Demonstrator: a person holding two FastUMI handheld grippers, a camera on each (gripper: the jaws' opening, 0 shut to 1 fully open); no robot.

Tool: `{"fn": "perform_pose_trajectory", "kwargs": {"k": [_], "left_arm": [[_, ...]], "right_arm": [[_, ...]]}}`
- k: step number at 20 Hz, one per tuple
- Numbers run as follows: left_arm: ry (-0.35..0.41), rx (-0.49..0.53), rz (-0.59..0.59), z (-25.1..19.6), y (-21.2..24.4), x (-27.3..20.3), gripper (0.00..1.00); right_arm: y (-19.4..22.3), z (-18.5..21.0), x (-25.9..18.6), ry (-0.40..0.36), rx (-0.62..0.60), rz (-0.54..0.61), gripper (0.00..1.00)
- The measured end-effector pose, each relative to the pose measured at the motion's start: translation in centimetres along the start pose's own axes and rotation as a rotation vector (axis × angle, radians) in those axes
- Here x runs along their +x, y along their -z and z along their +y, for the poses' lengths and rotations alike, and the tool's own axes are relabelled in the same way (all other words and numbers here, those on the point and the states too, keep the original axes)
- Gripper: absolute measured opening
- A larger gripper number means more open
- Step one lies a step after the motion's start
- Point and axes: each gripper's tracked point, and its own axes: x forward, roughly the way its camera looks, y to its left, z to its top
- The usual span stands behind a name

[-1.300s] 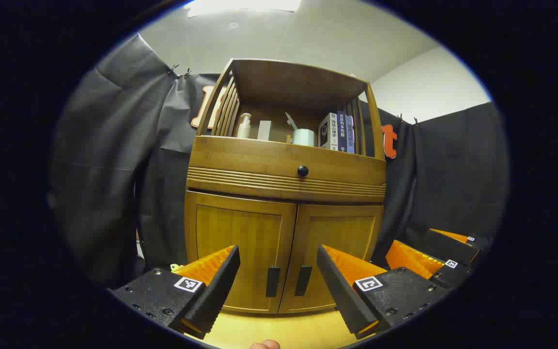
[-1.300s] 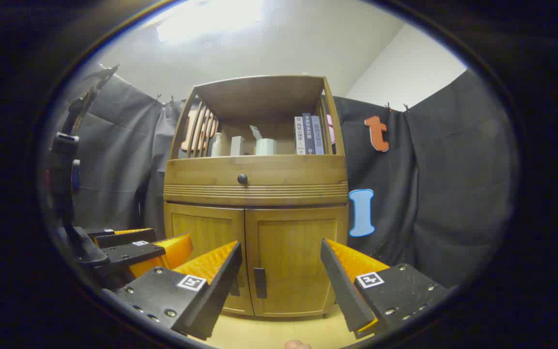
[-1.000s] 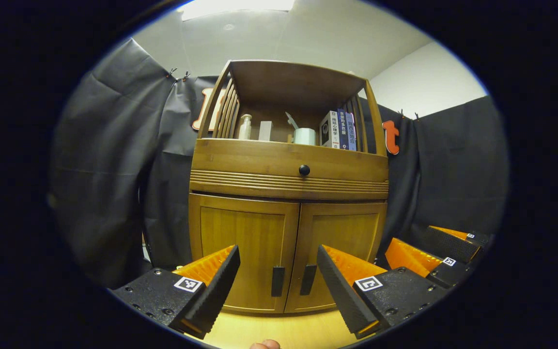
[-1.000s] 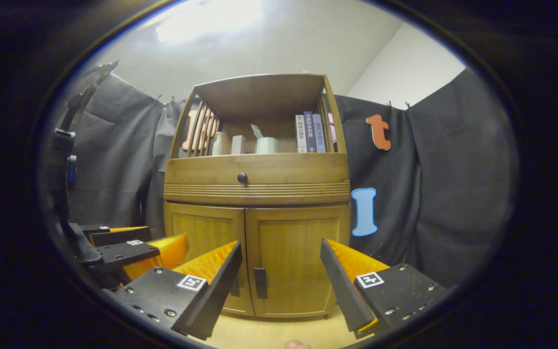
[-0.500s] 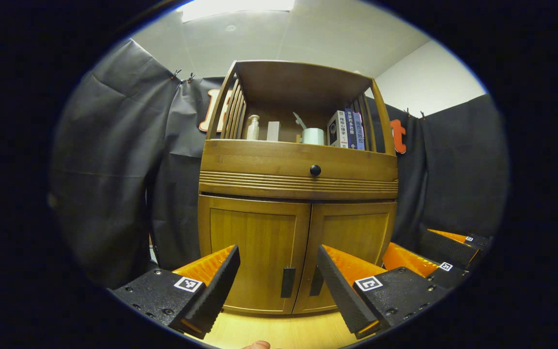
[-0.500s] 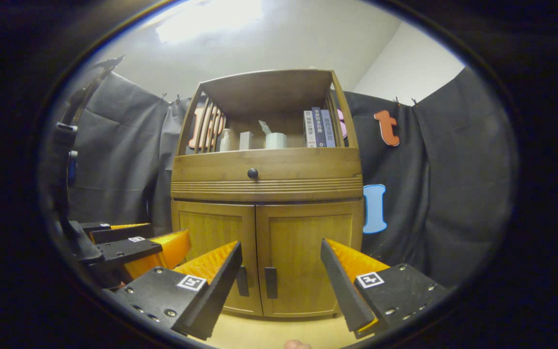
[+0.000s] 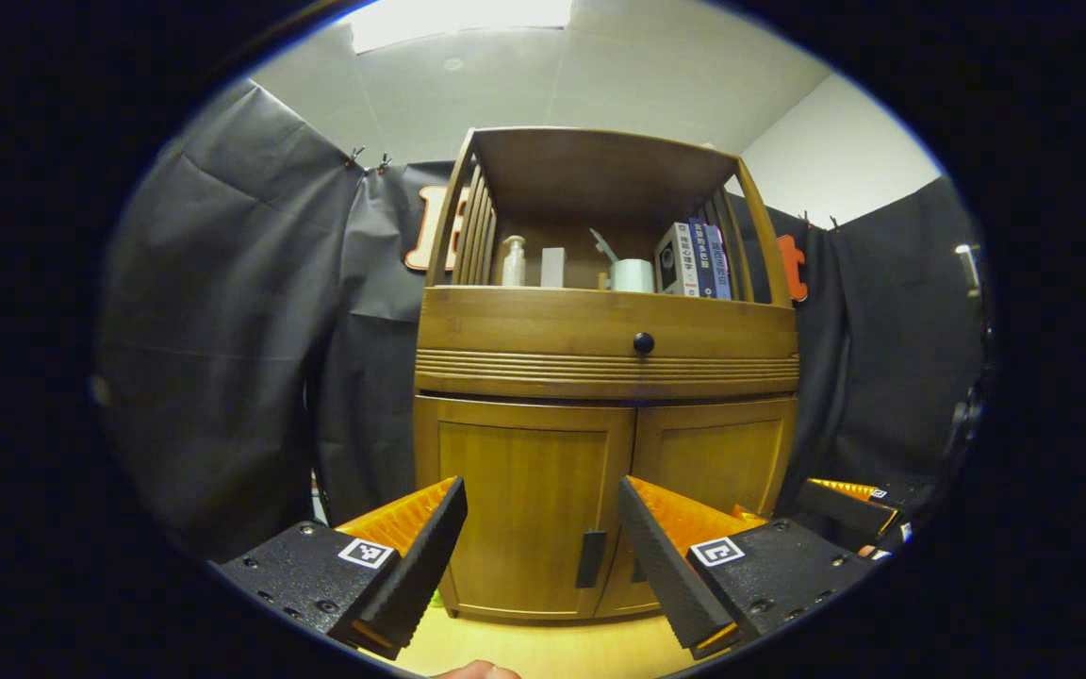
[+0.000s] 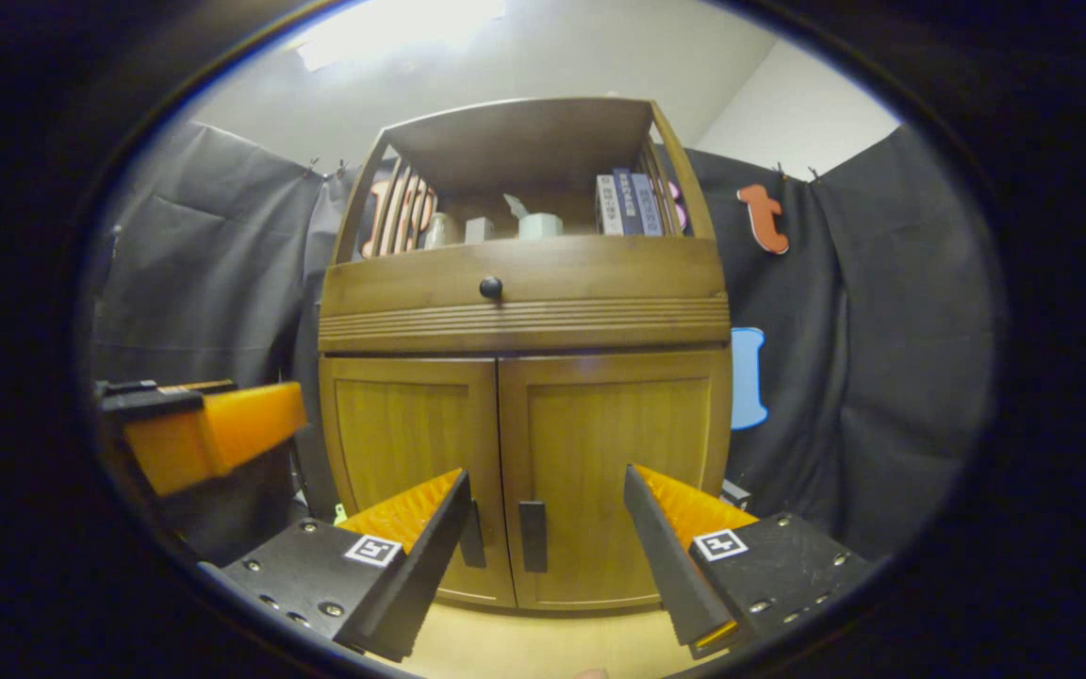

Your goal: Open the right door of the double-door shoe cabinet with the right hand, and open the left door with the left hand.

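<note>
The right gripper has its jaws spread wide, empty, short of the right door, framing its dark handle. The left gripper is likewise wide apart and empty before the left door; its right finger hides the other door's handle. Both shoe cabinet doors are closed. Books stand on the top shelf.

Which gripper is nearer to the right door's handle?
Right. The right gripper frames the right door's handle between open jaws, apart from it. The left gripper faces the left door.
</note>
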Motion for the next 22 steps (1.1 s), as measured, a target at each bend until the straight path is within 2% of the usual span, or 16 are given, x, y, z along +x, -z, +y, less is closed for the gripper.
{"fn": "perform_pose_trajectory", "kwargs": {"k": [6, 8, 10, 12, 14, 19, 20, 22], "left_arm": [[-0.136, 0.042, -0.006, 5.0, -0.3, -0.8, 0.97], [-0.182, 0.053, -0.002, 6.5, -0.3, -1.3, 0.97], [-0.222, 0.059, 0.005, 7.8, -0.1, -1.9, 0.97], [-0.265, 0.072, 0.010, 9.2, -0.1, -2.5, 0.97], [-0.306, 0.092, 0.018, 10.4, 0.1, -3.2, 0.97], [-0.359, 0.102, 0.025, 12.0, 0.2, -4.1, 0.98], [-0.364, 0.103, 0.026, 12.1, 0.2, -4.2, 0.99], [-0.370, 0.104, 0.023, 12.4, 0.1, -4.4, 0.98]], "right_arm": [[6.2, 0.8, 5.0, -0.022, 0.018, 0.127, 0.99], [8.3, 1.0, 6.6, -0.029, 0.014, 0.172, 0.95], [10.0, 1.3, 8.0, -0.032, 0.007, 0.205, 0.78], [11.6, 1.4, 9.6, -0.022, -0.011, 0.238, 0.77], [12.7, 1.8, 11.0, -0.023, -0.028, 0.257, 0.60], [14.2, 1.9, 13.3, 0.016, -0.054, 0.274, 0.60], [14.5, 2.0, 13.7, 0.018, -0.050, 0.277, 0.44], [14.7, 2.0, 14.4, 0.020, -0.049, 0.281, 0.43]]}}
